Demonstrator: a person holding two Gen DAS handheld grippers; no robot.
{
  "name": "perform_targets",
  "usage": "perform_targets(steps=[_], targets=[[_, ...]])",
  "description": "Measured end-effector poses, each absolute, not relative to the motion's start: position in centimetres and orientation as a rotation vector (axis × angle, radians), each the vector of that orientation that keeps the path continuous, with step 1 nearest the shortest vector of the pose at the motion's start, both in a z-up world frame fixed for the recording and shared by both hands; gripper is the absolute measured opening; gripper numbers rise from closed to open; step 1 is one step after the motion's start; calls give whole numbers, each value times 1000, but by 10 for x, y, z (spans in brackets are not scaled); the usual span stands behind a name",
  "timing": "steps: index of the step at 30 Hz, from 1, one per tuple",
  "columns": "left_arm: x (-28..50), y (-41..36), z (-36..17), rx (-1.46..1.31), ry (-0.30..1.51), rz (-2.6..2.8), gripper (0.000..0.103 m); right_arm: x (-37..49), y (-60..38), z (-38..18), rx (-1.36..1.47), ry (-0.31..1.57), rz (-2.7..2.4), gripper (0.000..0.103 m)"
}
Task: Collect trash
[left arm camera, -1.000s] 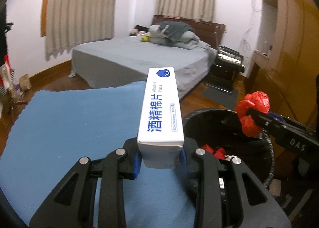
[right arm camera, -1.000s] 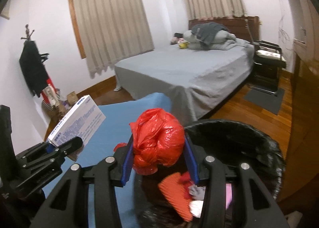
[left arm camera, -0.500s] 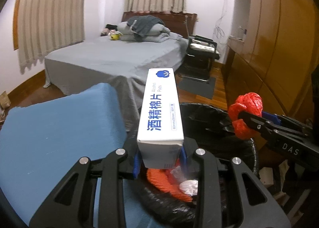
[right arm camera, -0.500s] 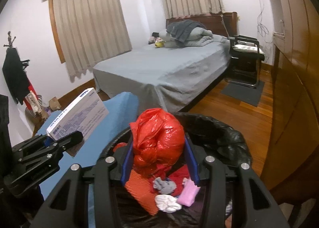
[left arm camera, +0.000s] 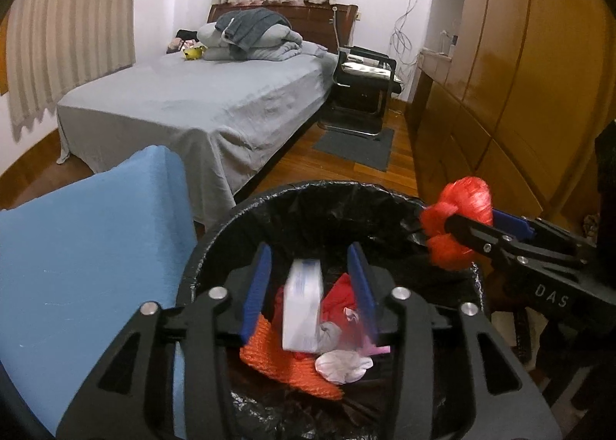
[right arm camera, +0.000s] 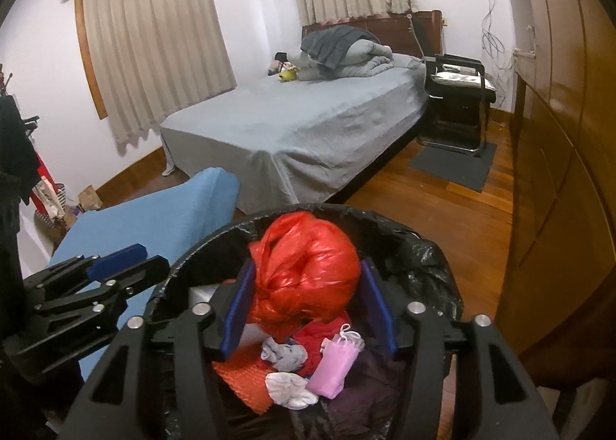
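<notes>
My left gripper (left arm camera: 310,278) is open above the black-lined trash bin (left arm camera: 215,235). The white alcohol-pad box (left arm camera: 302,309) is blurred between and below its blue pads, dropping into the bin onto the trash there. My right gripper (right arm camera: 308,282) is over the bin (right arm camera: 423,247) with the crumpled red plastic bag (right arm camera: 304,266) between its blue pads; the pads stand wider than before and the bag sags low. In the left wrist view the right gripper (left arm camera: 458,224) shows at the right with the red bag (left arm camera: 462,197). The left gripper (right arm camera: 127,262) shows empty in the right wrist view.
The bin holds an orange net (left arm camera: 277,363), white and grey socks (right arm camera: 288,382), a pink pouch (right arm camera: 335,363) and red cloth. A blue-covered table (left arm camera: 84,247) lies left of the bin. A grey bed (left arm camera: 200,101), a black chair (left arm camera: 365,85) and wooden wardrobes (left arm camera: 519,93) stand beyond.
My left gripper moved over the bin, opened and let go of the white box, which is falling in. My right gripper moved further over the bin and its pads have spread apart.
</notes>
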State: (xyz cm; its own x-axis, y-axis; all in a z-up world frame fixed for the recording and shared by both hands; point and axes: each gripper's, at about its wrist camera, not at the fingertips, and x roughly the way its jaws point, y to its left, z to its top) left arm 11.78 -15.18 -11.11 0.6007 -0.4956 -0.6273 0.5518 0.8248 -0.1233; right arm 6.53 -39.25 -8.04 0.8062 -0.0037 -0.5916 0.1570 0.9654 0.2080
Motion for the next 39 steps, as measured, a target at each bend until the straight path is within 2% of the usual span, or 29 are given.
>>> perform_targets(steps=[5,7,10,11,18,39], targets=[[119,-140,-106,76,688,-580,61,64,-393,-79,252,626,-88,72],[120,-135,-103,67,685,-566,69,62,-391,-77,249,624,-89,87],[117,-123,-96,65,672,-533,82,58,-387,-71,247,611,-82,96],[115,-117,-93,65,666,-520,83,57,-385,-70,245,609,-81,97],[103,-87,-74,46,645,-452,91,48,-374,-54,244,600,-36,97],[42,-28,-8,22,534,-324,96,14,-309,14,196,566,116,97]])
